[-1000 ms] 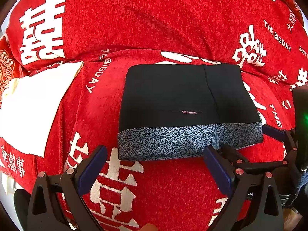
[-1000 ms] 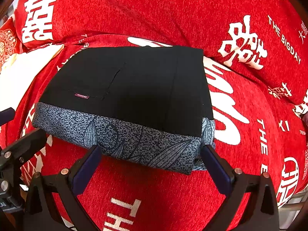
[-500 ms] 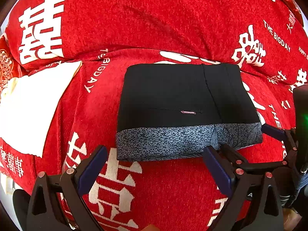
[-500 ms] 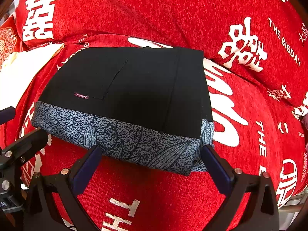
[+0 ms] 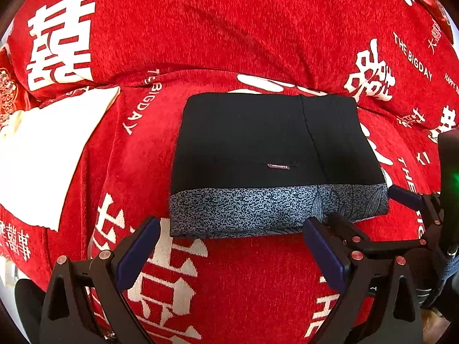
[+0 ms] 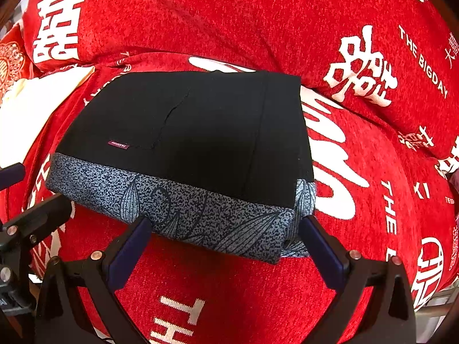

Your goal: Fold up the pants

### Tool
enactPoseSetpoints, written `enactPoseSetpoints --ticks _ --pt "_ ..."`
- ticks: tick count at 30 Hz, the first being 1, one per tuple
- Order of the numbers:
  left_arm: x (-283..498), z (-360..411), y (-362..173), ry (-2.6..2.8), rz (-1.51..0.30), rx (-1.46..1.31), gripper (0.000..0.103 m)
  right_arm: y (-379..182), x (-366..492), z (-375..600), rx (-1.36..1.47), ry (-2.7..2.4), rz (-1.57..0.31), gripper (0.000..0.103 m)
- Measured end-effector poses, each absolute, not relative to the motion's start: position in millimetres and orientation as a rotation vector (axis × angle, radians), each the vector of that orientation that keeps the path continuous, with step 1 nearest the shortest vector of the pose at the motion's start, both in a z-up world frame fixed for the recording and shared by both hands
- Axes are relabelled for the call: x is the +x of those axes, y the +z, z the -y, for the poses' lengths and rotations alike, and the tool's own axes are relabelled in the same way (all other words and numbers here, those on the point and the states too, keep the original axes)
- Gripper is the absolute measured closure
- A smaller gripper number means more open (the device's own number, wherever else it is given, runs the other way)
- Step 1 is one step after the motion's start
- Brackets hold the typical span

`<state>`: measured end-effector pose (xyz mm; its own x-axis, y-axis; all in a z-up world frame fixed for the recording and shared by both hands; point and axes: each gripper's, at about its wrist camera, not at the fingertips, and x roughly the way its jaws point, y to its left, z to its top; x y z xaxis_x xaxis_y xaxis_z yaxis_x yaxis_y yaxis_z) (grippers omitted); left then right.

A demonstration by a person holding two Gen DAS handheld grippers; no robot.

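Observation:
The pants (image 5: 258, 149) lie folded into a flat black rectangle on the red sofa cover, with a speckled blue-grey band along the near edge and a small label on top. In the right wrist view the same pants (image 6: 200, 137) fill the middle. My left gripper (image 5: 229, 246) hovers open just in front of the near edge, holding nothing. Open as well, my right gripper (image 6: 223, 246) has its fingertips beside the band's near right corner, with nothing between them. At the right of the left wrist view the right gripper (image 5: 381, 218) shows from the side.
A red sofa cover (image 5: 229, 286) with white characters spreads under everything, and the backrest (image 5: 215, 28) rises behind the pants. A white cloth (image 5: 37, 154) lies to the left. The left gripper's arm (image 6: 25, 223) shows at the left edge of the right wrist view.
Both grippers have drawn back slightly from the folded pants. The pants lie still and both grippers stay open.

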<state>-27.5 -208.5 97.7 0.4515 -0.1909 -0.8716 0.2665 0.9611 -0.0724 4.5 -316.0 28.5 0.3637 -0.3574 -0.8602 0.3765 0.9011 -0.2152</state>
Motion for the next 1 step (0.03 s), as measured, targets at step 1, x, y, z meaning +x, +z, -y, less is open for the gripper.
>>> enactPoseSetpoints --ticks 1 --pt "-27.8 208.8 97.9 -0.282 -1.064 0.080 0.003 28.4 4.0 316.2 0.022 -0.473 -1.101 0.000"
